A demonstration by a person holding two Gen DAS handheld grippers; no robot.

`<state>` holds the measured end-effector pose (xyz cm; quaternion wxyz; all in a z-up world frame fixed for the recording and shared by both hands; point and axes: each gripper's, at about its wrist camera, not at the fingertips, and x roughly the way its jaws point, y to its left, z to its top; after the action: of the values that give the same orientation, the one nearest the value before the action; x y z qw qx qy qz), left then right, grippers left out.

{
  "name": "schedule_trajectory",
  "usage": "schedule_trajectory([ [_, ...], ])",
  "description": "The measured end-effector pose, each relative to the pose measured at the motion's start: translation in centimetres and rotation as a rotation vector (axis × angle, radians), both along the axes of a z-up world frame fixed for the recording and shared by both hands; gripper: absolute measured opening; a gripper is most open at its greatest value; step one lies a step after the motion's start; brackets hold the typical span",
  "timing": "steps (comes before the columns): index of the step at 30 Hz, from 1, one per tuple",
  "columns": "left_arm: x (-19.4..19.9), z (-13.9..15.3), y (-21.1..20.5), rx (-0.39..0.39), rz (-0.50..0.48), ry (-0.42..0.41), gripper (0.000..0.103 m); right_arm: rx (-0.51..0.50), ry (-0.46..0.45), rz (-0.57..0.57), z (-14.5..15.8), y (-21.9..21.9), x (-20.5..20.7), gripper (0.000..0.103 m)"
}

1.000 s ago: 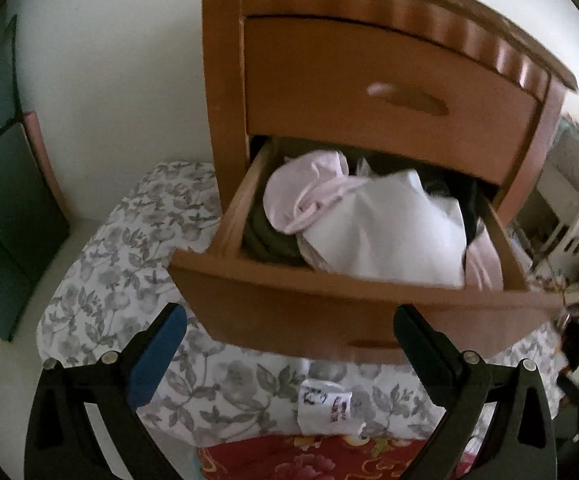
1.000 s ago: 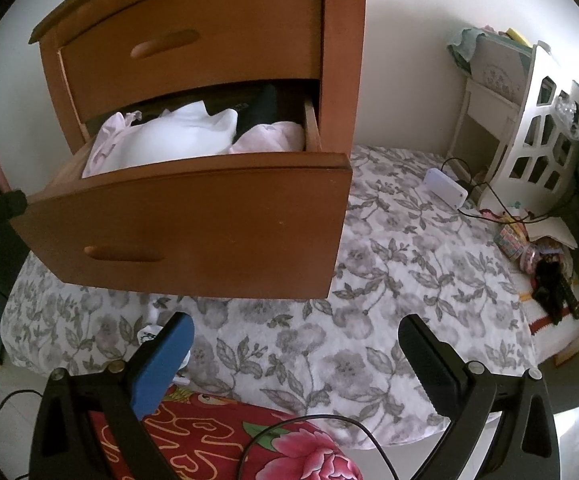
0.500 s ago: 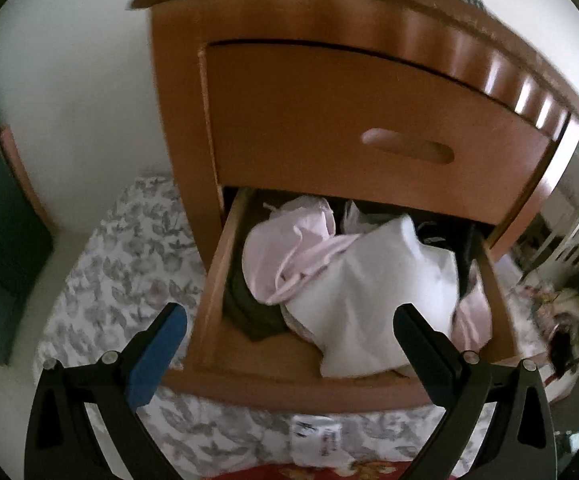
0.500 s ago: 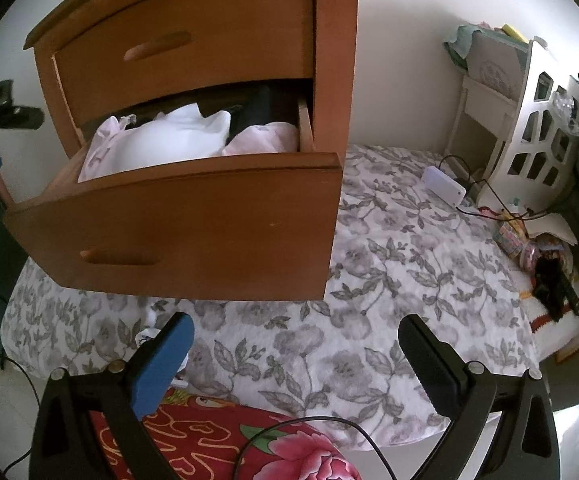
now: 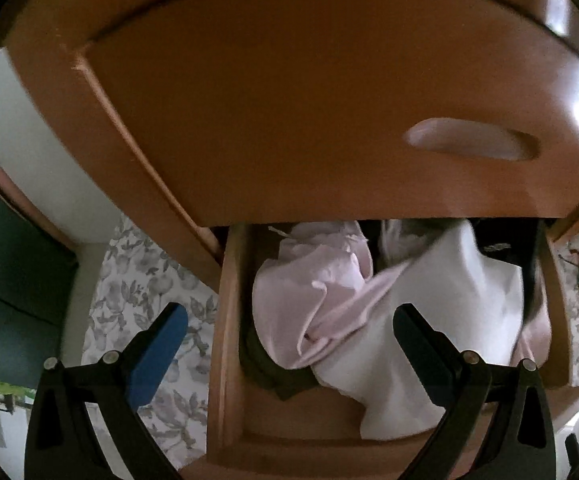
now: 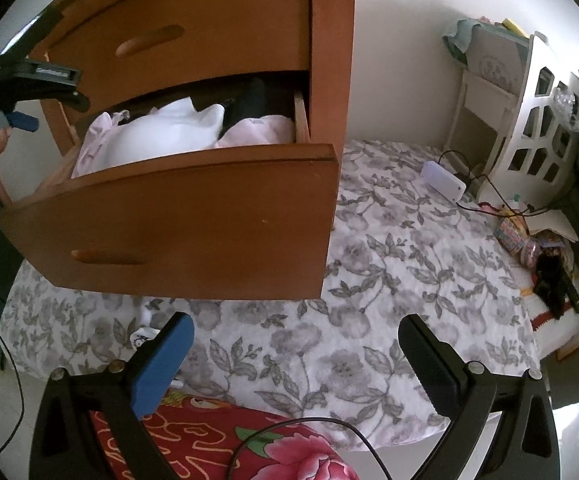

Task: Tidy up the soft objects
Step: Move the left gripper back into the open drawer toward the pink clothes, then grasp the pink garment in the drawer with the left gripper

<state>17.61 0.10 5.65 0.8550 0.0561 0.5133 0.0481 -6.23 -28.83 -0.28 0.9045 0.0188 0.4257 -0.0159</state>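
Note:
A wooden nightstand has its lower drawer (image 6: 177,224) pulled out and full of crumpled clothes. A pale pink garment (image 5: 313,292) lies on the left, a white one (image 5: 449,320) on the right, a dark one (image 5: 273,376) beneath them. My left gripper (image 5: 289,344) hovers open just above the drawer, its fingers either side of the pink cloth, holding nothing. From the right wrist view that left gripper (image 6: 21,92) shows at the drawer's far left, held by a hand. My right gripper (image 6: 293,360) hangs open and empty over the floral bedspread (image 6: 389,280), in front of the drawer.
The closed upper drawer (image 5: 329,92) looms right over the left gripper. A red floral quilt (image 6: 229,440) with a black cable lies below the right gripper. A white power strip (image 6: 443,180), a white rack (image 6: 529,128) and small clutter (image 6: 549,264) sit at the right.
My left gripper has moved forward and down, from in front of the nightstand to just over the open drawer's clothes. The right gripper has barely shifted.

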Motion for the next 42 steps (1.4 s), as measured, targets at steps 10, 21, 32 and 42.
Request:
schedule_trajectory([
  [10, 3.5, -2.3, -0.7, -0.016, 0.029, 0.058, 0.094, -0.005, 0.018, 0.001, -0.5, 0.0, 0.5, 0.103],
  [21, 4.4, -5.0, -1.0, -0.049, 0.037, 0.118, 0.067, -0.006, 0.03, -0.009, -1.0, -0.4, 0.9, 0.103],
  [32, 2.1, -4.4, -1.7, -0.132, -0.007, 0.091, 0.015, -0.003, 0.025, -0.01, -1.0, -0.4, 0.9, 0.103],
  [42, -1.9, -2.0, 0.0, -0.253, -0.012, 0.006, 0.008, -0.001, 0.018, -0.008, -0.8, -0.4, 0.8, 0.103],
])
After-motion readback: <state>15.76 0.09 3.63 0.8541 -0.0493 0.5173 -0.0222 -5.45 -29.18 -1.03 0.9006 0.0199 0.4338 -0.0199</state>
